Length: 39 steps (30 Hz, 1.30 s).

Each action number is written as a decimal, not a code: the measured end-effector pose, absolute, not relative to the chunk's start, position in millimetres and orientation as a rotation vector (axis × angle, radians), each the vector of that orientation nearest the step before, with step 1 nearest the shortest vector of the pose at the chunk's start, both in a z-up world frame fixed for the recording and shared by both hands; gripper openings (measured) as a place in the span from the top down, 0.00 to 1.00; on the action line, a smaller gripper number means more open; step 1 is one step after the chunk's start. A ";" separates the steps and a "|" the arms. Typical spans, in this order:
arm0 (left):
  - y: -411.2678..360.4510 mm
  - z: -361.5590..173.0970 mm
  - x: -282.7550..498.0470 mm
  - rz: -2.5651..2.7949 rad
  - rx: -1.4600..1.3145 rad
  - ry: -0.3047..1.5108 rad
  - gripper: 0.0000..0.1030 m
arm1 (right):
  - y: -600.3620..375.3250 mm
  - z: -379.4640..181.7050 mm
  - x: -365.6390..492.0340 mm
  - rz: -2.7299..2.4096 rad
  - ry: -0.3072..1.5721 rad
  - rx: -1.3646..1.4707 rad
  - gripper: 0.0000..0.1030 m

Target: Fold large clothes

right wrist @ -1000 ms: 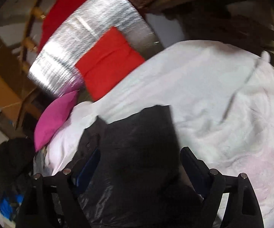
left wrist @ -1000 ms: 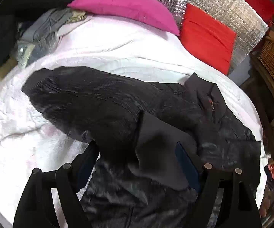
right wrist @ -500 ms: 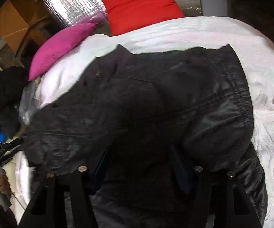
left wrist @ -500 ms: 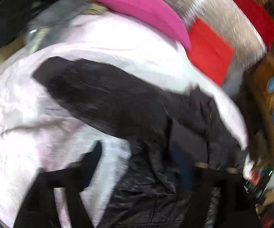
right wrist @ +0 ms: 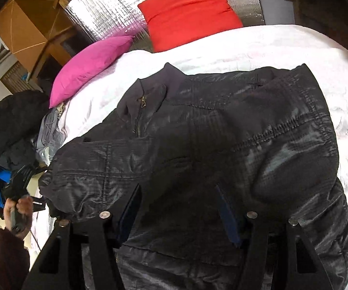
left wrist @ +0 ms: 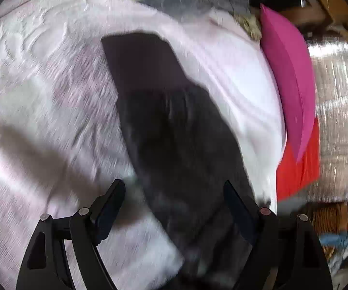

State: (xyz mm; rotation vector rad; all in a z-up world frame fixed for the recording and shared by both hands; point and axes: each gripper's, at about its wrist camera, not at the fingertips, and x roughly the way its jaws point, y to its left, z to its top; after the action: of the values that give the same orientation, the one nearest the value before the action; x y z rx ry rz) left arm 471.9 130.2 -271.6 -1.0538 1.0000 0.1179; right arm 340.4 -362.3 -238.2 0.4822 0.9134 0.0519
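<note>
A large black jacket point(right wrist: 198, 149) with a zip collar lies on the white bedcover point(right wrist: 246, 46), one sleeve folded across its front. My right gripper point(right wrist: 178, 205) is open just above the jacket's lower front, holding nothing. In the blurred left wrist view a black sleeve point(left wrist: 174, 125) stretches away over the bedcover point(left wrist: 41, 84). My left gripper point(left wrist: 174, 203) is open with the sleeve running between its fingers; no grip shows. The left gripper point(right wrist: 21, 186) also shows in the right wrist view, in a hand at the jacket's left end.
A pink pillow point(right wrist: 89, 65) and a red pillow point(right wrist: 188, 12) lean on a silver foil panel point(right wrist: 101, 7) at the bed's head. A pile of grey and blue clothes point(right wrist: 17, 149) lies at the bed's left side. A cardboard box point(right wrist: 24, 21) stands behind.
My left gripper has swung left and now looks along one sleeve. My right gripper has come over the jacket and steadied above its front. The jacket now lies spread on the bed.
</note>
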 end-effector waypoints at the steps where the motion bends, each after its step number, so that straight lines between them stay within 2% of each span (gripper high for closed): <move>1: 129.4 -271.0 476.0 0.129 -1.045 0.967 0.23 | -362.3 -239.8 341.2 0.049 0.916 0.481 0.36; 2: 130.0 -269.0 483.4 0.138 -1.023 0.949 0.29 | -362.6 -240.9 341.5 0.047 0.917 0.478 0.36; 4: 126.8 -269.0 496.2 0.158 -0.940 0.962 0.77 | -361.9 -242.6 342.2 0.039 0.916 0.471 0.36; 6: 128.7 -266.1 501.6 0.167 -0.857 0.960 0.91 | -361.4 -243.6 342.9 0.039 0.913 0.464 0.36; 7: 130.6 -258.8 500.2 0.169 -0.823 0.939 0.92 | -360.5 -243.7 343.8 0.040 0.912 0.460 0.36; 10: 140.7 -228.8 495.4 0.166 -0.729 0.870 0.93 | -357.6 -243.8 346.2 0.038 0.912 0.454 0.36; 17: 170.7 -115.3 481.8 0.233 -0.519 0.725 0.94 | -358.2 -238.7 341.0 0.036 0.902 0.482 0.36; 22: 127.1 -22.9 435.3 0.152 -0.279 0.552 0.94 | -372.4 -230.1 331.9 0.010 0.862 0.546 0.36; 27: 45.8 30.4 406.2 -0.051 -0.124 0.473 0.94 | -395.9 -226.6 323.8 -0.024 0.835 0.624 0.36; 30: -28.7 29.8 389.3 -0.179 0.009 0.475 0.94 | -419.2 -219.9 316.8 -0.051 0.788 0.702 0.36; 33: -103.4 7.0 379.4 -0.322 0.069 0.526 0.93 | -445.8 -216.2 307.1 -0.065 0.743 0.812 0.36; 38: -211.6 -70.7 371.5 -0.485 0.142 0.716 0.93 | -482.0 -212.6 291.7 -0.110 0.687 0.908 0.36; 39: -227.3 -89.0 371.1 -0.516 0.157 0.767 0.85 | -489.5 -213.2 288.9 -0.114 0.676 0.936 0.36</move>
State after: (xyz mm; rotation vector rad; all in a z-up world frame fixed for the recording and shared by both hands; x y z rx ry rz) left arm 371.1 -227.3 -89.0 0.1568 0.7669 -0.5164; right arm 288.9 -489.5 -213.2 0.9364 0.6760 -0.1139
